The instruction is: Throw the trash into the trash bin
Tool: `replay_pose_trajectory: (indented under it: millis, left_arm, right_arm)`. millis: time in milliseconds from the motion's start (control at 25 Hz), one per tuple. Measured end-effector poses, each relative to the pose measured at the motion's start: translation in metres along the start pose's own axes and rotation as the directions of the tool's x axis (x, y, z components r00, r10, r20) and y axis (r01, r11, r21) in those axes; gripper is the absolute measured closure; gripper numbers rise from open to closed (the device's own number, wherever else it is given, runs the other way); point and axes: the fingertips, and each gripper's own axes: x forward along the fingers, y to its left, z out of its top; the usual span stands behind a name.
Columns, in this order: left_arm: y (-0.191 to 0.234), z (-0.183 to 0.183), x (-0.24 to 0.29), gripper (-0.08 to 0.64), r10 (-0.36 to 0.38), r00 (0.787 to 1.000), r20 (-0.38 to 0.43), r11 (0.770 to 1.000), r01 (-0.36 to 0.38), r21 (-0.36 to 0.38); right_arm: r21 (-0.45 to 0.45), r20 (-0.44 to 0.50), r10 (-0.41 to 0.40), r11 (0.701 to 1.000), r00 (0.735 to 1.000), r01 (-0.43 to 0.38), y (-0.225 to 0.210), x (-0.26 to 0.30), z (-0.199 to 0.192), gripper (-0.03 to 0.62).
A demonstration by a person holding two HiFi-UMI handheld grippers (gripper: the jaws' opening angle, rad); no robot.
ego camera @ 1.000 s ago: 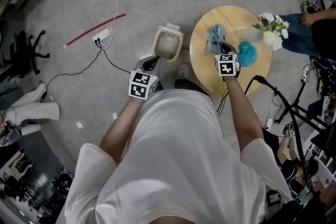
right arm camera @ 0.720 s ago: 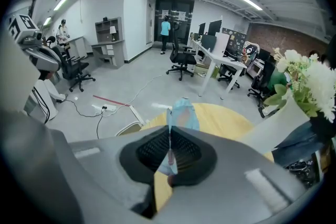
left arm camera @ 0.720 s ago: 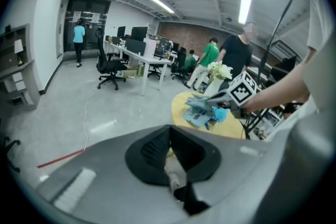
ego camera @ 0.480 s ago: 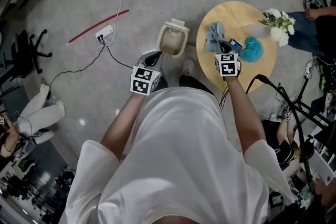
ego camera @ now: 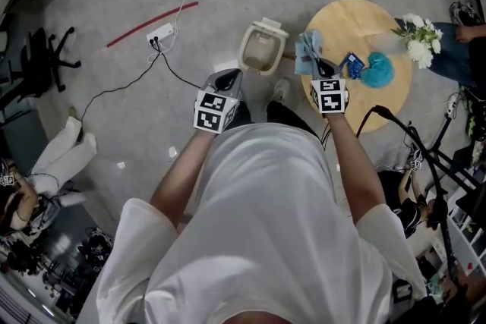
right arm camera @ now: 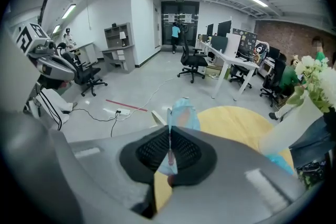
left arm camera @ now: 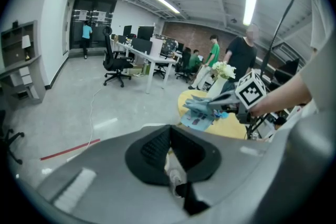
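Observation:
My right gripper is shut on a crumpled light-blue wrapper, held over the left edge of the round wooden table. The right gripper view has the wrapper sticking up from the closed pads. A beige trash bin stands open on the floor just left of the table. My left gripper hangs lower left of the bin, apart from it. Its jaws stand a little apart, with something pale in the gap; I cannot tell what. From the left gripper view the wrapper shows beside the table.
On the table lie a small blue packet, a teal fluffy thing and white flowers. A power strip with cables and a red strip lie on the floor at left. Seated people and stands crowd the right side.
My right gripper has carried the wrapper from over the table to its left edge, closer to the bin. The left gripper has shifted a little too.

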Motion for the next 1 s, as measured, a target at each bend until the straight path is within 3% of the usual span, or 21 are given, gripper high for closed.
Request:
replay_pose_trajectory:
  millis: [640, 1000]
  left_arm:
    - [0.037, -0.034, -0.038, 0.555, 0.078, 0.997, -0.002, 0.995, -0.078, -0.07]
    - [0.053, -0.047, -0.045, 0.555, 0.12, 0.993, 0.008, 0.987, -0.118, -0.107]
  right_arm:
    - [-0.056, -0.013, 0.13, 0.99, 0.991, -0.131, 0.083, 0.028, 0.007, 0.588]
    - [-0.076, -0.05, 0.175, 0.981, 0.983, -0.178, 0.108, 0.05, -0.001, 0.588]
